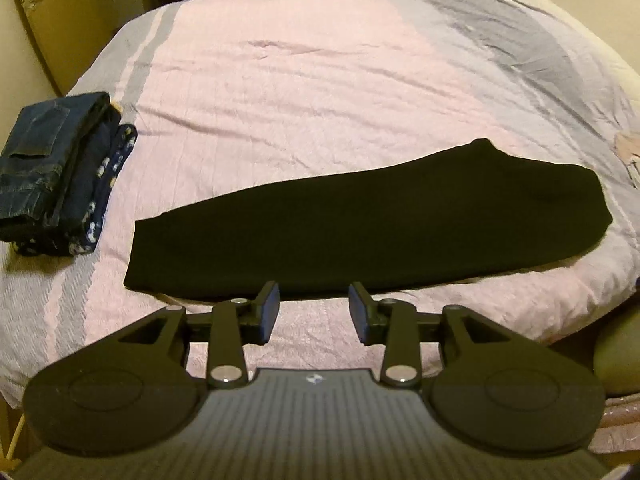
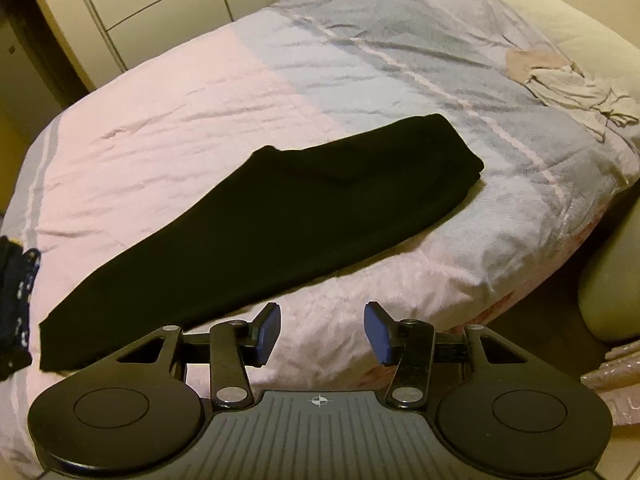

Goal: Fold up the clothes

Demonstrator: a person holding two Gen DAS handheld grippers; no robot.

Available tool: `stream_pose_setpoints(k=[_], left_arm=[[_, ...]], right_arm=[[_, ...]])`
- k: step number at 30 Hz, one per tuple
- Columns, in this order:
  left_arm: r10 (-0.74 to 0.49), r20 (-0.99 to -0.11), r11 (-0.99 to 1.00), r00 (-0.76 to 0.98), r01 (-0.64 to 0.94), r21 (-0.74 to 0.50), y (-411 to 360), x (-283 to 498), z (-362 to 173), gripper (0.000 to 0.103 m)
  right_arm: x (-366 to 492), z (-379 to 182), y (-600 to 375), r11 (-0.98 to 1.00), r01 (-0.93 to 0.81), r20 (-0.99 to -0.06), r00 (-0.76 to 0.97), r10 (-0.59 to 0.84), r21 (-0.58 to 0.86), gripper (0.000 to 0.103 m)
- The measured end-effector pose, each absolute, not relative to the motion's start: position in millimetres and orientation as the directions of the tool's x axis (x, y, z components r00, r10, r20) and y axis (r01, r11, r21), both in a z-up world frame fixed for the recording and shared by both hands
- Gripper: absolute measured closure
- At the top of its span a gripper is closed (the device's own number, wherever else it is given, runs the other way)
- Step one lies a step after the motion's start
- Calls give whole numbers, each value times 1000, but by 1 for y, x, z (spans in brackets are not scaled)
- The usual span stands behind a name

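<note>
Left wrist view: the left claw [image 1: 313, 307] gapes empty just before the near edge of the black garment [image 1: 312, 224], folded lengthwise on the bed [image 1: 280, 80] — folded clothes [image 1: 60, 176] stacked at left.

Right wrist view: the right claw [image 2: 323, 330] is spread, holding nothing — the garment [image 2: 260, 216] lies ahead-left, a crumpled pale cloth [image 2: 568, 84] far right.

Pink-and-grey striped bedspread [image 1: 304, 80] fills the frame. White panelled wardrobe doors [image 2: 160, 4] upper left, under warm, dim light.
</note>
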State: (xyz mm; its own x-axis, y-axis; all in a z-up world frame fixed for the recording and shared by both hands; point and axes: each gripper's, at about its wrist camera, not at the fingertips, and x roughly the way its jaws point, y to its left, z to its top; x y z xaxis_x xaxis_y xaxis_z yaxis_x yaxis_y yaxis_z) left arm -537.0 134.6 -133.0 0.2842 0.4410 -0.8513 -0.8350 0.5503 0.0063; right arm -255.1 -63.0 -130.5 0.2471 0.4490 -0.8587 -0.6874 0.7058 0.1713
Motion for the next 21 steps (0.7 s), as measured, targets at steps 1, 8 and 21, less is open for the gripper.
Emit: stream_pose_setpoints(k=[1,8,21], left_arm=[[440,-851,554,288,-832,5,132,-537,-131,68],[437,-850,568,294,-823,7,118,-531,-125,68],[434,-867,516,243,-857,18,106,-479,-130,68]], right_arm=[[-258,-130,-64,703,-691,-858,246,450,171,53],[-271,-126,-68,680,-715,-861,237,450,159,52],[-223,-131,-62,615,-781,-883,204,423,114,52]])
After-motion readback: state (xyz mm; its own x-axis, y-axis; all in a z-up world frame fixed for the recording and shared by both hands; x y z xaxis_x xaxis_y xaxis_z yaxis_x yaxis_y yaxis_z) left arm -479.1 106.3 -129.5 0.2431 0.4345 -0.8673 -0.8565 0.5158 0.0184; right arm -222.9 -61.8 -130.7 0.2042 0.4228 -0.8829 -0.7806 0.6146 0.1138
